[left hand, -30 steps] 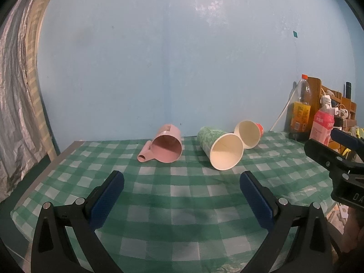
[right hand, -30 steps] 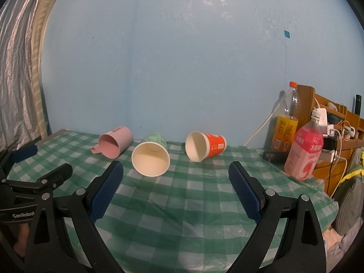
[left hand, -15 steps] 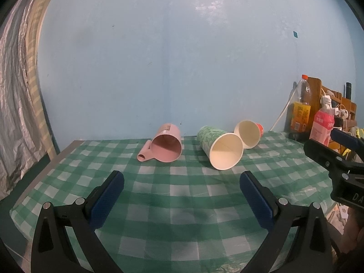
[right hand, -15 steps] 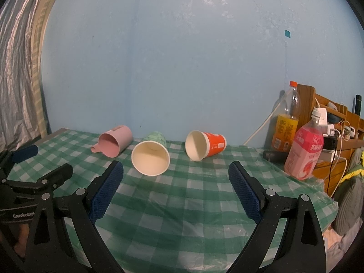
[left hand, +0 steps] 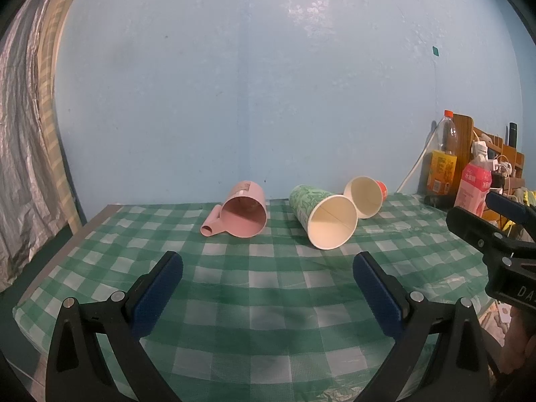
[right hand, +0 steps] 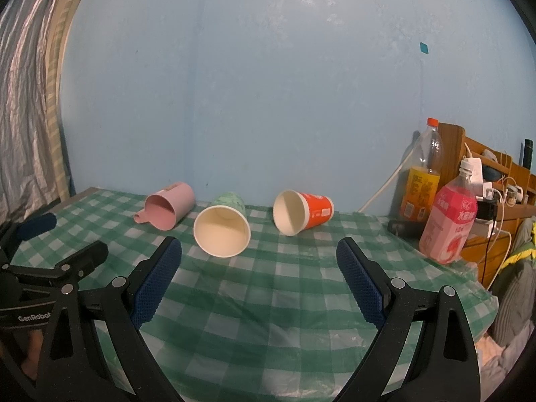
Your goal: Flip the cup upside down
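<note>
Orange cup half hidden behind green cup; bottle labels unreadable.

1. "GenRobot" stands in white letters on the black body of the left gripper, seen at the left edge of the right wrist view.
2. "DA", cut off by the frame edge, stands on the black body of the right gripper in the left wrist view.
3. The pink bottle carries white Chinese characters, too small to read surely.
4. Print on the orange cup is unreadable.
</note>
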{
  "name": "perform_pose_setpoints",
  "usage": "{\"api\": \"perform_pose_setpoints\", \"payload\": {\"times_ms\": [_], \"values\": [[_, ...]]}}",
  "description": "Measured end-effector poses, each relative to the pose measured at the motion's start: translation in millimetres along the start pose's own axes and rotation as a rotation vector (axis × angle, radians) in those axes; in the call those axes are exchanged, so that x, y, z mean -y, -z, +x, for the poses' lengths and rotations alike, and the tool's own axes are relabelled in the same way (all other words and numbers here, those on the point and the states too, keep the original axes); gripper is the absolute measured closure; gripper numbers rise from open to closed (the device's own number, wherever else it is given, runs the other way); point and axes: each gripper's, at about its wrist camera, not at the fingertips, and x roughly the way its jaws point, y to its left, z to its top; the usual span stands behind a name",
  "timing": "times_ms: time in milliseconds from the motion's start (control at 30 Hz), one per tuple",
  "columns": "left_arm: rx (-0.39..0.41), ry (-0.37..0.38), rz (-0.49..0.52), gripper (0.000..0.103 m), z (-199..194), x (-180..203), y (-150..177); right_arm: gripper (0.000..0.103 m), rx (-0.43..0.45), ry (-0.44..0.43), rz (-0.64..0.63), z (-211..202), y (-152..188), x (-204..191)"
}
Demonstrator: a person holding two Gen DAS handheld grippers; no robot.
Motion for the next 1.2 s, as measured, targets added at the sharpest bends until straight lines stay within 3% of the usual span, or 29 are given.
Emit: {"api": "perform_pose_setpoints", "payload": {"times_ms": [967,1200], "values": [[-0.010,-0.023,-0.002,0.001,2,-4,2,0.010,-0.008,0.000,0.004,1,2,0],[-0.062,0.010,0.002,0.000,10,-7,-6,0.010,-0.032,-0.013,0.003,12,3,-2]]}}
